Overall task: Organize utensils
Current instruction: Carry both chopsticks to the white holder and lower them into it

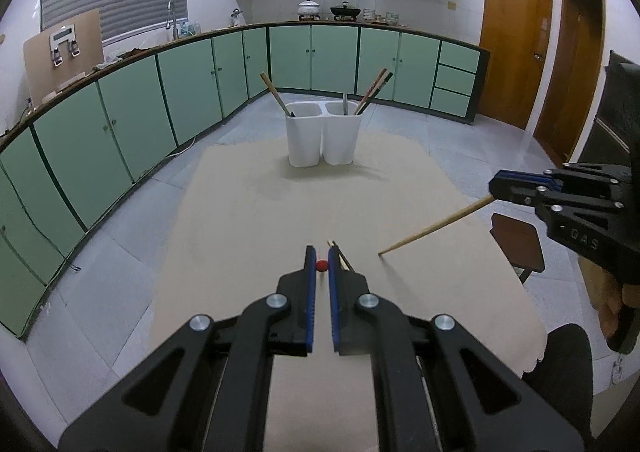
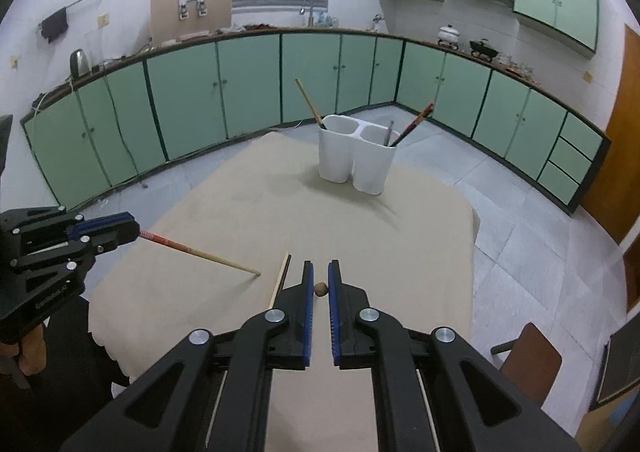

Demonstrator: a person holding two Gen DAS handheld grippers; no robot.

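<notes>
A white two-compartment utensil holder stands at the far side of the beige table mat, with chopsticks in both compartments. My left gripper is shut on a red-ended chopstick, seen end-on as a red dot; its tip rests on the mat. My right gripper is shut on a plain wooden chopstick, seen end-on, its tip also touching the mat. More chopsticks lie on the mat under the grippers.
The beige mat covers the table. A brown chair stands at the right of the table. Green kitchen cabinets run along the far walls, and wooden doors stand at the right.
</notes>
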